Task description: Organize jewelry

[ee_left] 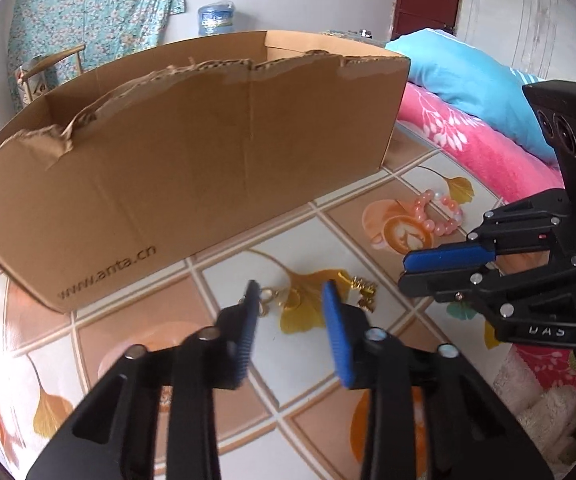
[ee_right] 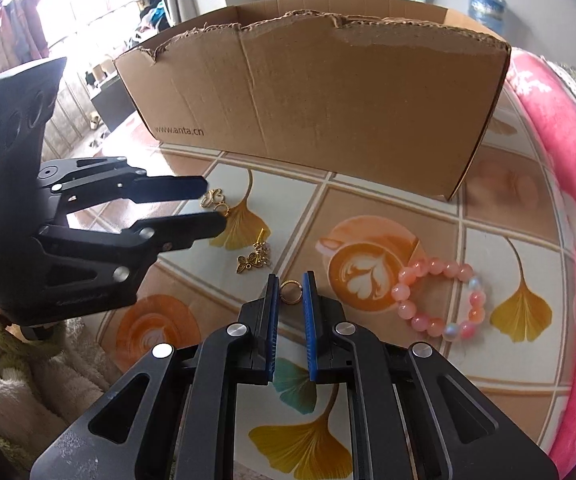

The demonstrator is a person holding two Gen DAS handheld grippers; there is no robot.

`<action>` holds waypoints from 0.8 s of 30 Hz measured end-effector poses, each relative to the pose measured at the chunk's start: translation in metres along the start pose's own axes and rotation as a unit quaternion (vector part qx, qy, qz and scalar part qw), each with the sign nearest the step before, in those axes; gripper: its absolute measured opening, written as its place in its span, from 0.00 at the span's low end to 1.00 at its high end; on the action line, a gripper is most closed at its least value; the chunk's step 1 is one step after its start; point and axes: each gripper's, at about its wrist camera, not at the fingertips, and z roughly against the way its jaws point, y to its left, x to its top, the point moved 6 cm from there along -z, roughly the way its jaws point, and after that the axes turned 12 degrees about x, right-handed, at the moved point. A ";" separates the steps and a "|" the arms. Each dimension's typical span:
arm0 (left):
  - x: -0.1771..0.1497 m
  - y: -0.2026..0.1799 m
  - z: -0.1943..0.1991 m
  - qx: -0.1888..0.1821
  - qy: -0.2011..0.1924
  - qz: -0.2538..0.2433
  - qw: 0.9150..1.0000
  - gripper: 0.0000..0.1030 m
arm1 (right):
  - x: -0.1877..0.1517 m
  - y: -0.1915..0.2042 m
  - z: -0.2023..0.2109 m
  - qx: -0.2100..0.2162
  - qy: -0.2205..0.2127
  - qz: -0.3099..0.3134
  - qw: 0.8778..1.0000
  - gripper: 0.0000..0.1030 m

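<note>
L gripper [ee_right: 211,208]: jaws part-open, gold earring [ee_right: 216,201] at tips, not clamped. Charm [ee_right: 253,259]: loose on cloth [ee_right: 388,208], centre. R gripper [ee_right: 291,284]: narrow gap, gold ring [ee_right: 290,292] between tips, contact unclear. Bracelet [ee_right: 440,300]: right. Box [ee_right: 312,92]: behind. All light, small, slippery; take ring across its band. Ring visible in R view only.

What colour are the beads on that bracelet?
Pink, with a few pearly ones; the bracelet shows best in the right wrist view.
</note>
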 end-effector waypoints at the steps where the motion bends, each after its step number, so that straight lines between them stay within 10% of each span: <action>1: 0.001 -0.001 -0.001 -0.001 0.001 -0.003 1.000 0.22 | -0.001 -0.001 0.001 0.002 -0.001 -0.001 1.000 0.10; 24: 0.003 -0.005 -0.008 0.024 0.031 -0.018 0.999 0.14 | -0.003 -0.002 0.011 0.011 -0.014 -0.010 1.000 0.10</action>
